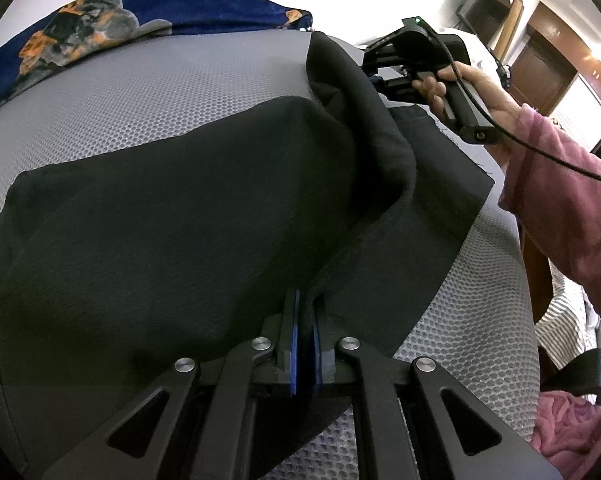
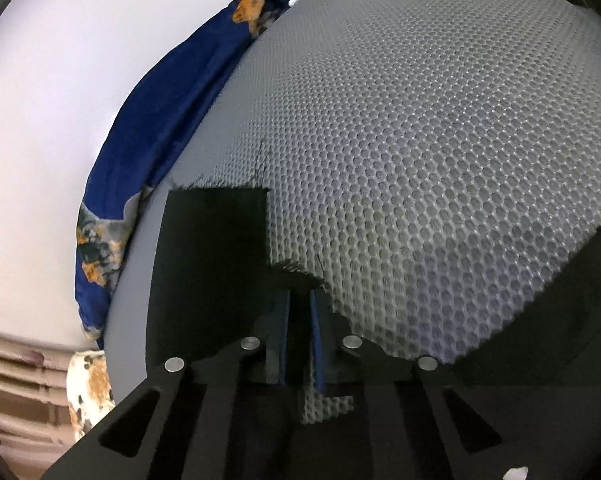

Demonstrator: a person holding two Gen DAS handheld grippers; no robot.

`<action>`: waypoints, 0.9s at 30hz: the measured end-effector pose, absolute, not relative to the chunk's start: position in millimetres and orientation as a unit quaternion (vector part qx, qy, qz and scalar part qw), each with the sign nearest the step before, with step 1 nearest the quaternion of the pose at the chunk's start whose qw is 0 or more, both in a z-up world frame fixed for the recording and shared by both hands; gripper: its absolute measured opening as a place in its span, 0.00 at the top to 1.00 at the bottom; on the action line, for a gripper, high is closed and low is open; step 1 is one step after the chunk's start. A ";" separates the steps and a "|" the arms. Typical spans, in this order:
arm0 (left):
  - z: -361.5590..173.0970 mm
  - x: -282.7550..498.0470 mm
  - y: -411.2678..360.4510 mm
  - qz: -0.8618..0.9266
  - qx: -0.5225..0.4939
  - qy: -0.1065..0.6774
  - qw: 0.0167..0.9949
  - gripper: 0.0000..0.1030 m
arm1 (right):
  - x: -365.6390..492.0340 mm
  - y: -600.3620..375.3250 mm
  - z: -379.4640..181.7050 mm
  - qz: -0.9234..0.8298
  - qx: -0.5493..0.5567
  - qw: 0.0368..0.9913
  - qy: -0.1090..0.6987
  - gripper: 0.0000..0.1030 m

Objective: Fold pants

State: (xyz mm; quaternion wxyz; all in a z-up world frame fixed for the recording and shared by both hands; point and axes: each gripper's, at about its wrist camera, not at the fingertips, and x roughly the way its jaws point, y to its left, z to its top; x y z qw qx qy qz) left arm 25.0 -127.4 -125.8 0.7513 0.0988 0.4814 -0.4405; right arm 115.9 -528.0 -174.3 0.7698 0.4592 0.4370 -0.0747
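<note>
The left gripper is pinching a raised ridge of the black pants between fingers closed almost together. The right gripper is gripping a frayed edge of the same pants, its fingers nearly shut on the cloth. The pants are lying on the grey honeycomb-mesh mattress, partly folded over, the long axis running from the left gripper toward the right hand at the mattress's far edge. A blue patterned cloth is lying along another mattress edge.
</note>
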 end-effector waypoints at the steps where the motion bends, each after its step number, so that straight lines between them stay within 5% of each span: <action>1: -125.9 25.1 -127.4 -0.441 0.098 0.482 0.751 0.93 | 117.0 -528.4 -173.3 -0.078 0.456 0.770 0.439 0.94; 8: -123.5 21.0 -130.2 -0.437 0.112 0.475 0.755 0.93 | 99.4 -528.1 -120.9 -0.101 0.416 0.809 0.404 0.97; 15: -114.7 5.9 -139.7 -0.444 0.150 0.446 0.763 0.93 | -7.4 -542.9 -54.3 -0.182 0.372 0.838 0.354 0.98; 27: -123.1 -17.4 -164.1 -0.449 0.266 0.425 0.740 0.92 | -122.9 -550.7 -150.4 -0.298 0.390 0.759 0.427 0.98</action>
